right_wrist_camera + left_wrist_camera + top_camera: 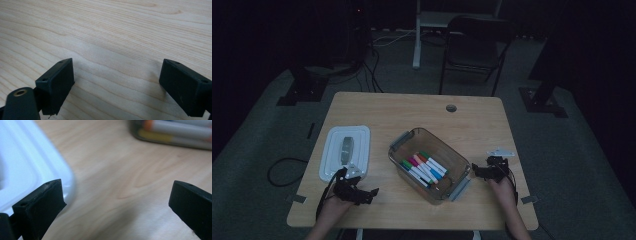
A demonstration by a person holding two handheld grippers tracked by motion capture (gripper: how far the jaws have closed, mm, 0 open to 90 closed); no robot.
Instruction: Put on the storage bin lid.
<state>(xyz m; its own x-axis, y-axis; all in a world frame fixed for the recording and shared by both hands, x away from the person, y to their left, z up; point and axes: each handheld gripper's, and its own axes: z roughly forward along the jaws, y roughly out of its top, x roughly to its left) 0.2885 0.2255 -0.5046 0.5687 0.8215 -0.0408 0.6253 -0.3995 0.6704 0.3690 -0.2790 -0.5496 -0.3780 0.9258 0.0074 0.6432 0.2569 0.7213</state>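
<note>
A clear plastic box with grey end latches sits mid-table and holds several coloured markers. Its white lid lies flat to the left. My left gripper rests near the front left of the table, just below the lid's corner, open with nothing between its jaws. In the left gripper view the lid's edge lies at the left and the box with markers at the top. My right gripper lies right of the box, open over bare wood.
A wooden table with a round cable hole at the back. A small white piece lies just beyond my right gripper. A folding chair and desk legs stand on the dark floor behind the table.
</note>
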